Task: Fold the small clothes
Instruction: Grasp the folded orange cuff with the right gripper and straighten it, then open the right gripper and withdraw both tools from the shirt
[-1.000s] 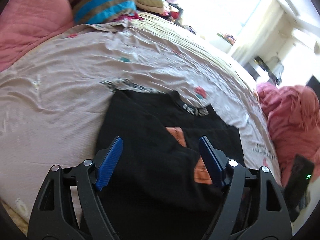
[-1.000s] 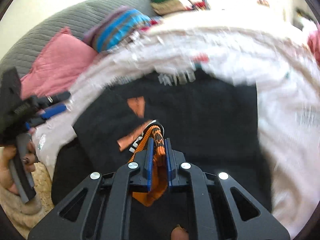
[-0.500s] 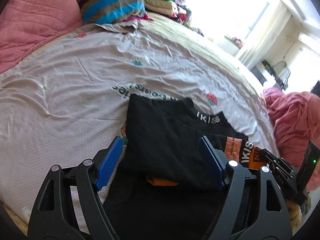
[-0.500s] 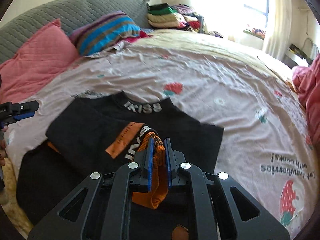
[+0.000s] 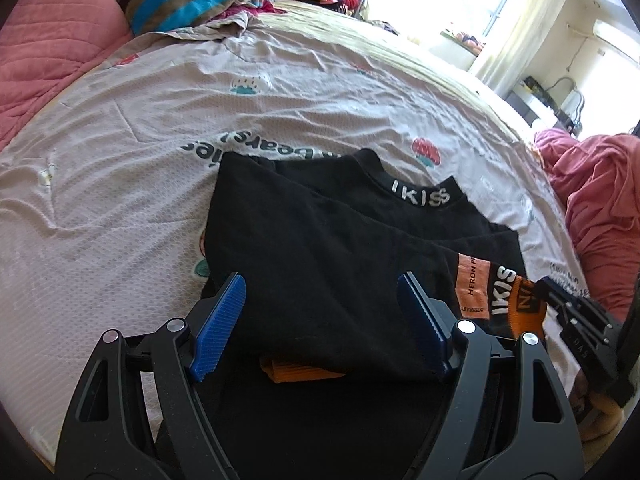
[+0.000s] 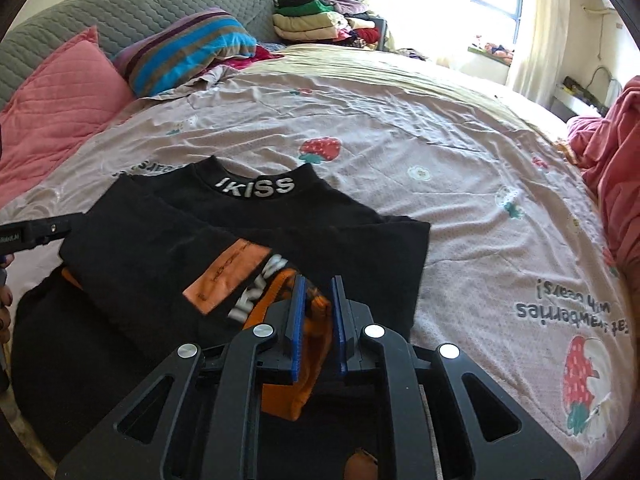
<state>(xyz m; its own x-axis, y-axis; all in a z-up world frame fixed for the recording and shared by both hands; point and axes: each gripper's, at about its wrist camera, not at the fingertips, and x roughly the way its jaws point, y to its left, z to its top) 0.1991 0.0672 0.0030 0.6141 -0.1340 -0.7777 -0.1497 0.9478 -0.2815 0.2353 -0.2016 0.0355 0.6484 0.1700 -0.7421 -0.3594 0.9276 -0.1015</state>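
Observation:
A black top [image 5: 320,240] with "IKISS" on its collar and orange cuffs lies partly folded on the bed; it also shows in the right wrist view [image 6: 160,248]. One sleeve is laid across its body. My left gripper [image 5: 320,300] is open and empty, hovering just above the folded fabric. My right gripper [image 6: 318,304] has its jaws slightly parted around the sleeve's orange cuff [image 6: 304,368], which hangs between them. The right gripper also shows at the right edge of the left wrist view [image 5: 576,320].
The bed sheet [image 6: 400,128] is pinkish with strawberry prints. A pink pillow [image 6: 52,92] and a striped pillow [image 6: 188,48] lie at the head. Folded clothes [image 6: 316,20] are stacked behind. A red blanket [image 5: 600,208] is bunched at the right.
My right gripper carried the orange-cuffed sleeve across the top's body to the right. Its jaws have parted slightly around the cuff. The left gripper stayed open, shifting a little.

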